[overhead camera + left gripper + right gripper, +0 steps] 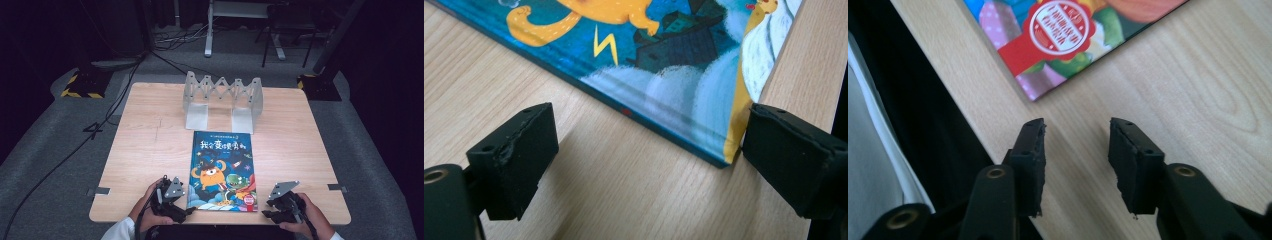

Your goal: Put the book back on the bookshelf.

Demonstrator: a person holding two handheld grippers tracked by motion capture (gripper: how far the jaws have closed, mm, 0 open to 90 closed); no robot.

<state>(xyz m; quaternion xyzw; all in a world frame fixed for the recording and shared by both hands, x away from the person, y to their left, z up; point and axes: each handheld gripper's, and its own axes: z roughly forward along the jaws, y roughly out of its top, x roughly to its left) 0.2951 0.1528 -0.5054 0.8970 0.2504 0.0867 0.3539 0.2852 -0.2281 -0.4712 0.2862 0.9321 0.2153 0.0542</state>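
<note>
Though closing in on the book (222, 170) from both sides, grips nothing yet. Lies flat and cover up on the table (150, 150), near the front edge, between the two hands and well apart from the folding rack (222, 97) at the far side; probably meant to be lifted and stood there. Offers only thin edges and corners to a grip, hence the low, slanting approach at the two near corners.

Brings the left gripper (186, 212) in from the near left, held low over the wood and angled inward. Spreads its jaws wide about the book's near-left corner, with one pad (794, 155) just beside or barely touching that corner and the other standing clear on bare table; no squeeze.

Keeps the right gripper (267, 215) just off the near-right corner, tilted down and pointing toward the red seal (1060, 25) on the cover. Holds its jaws partly apart with only wood between them.
</note>
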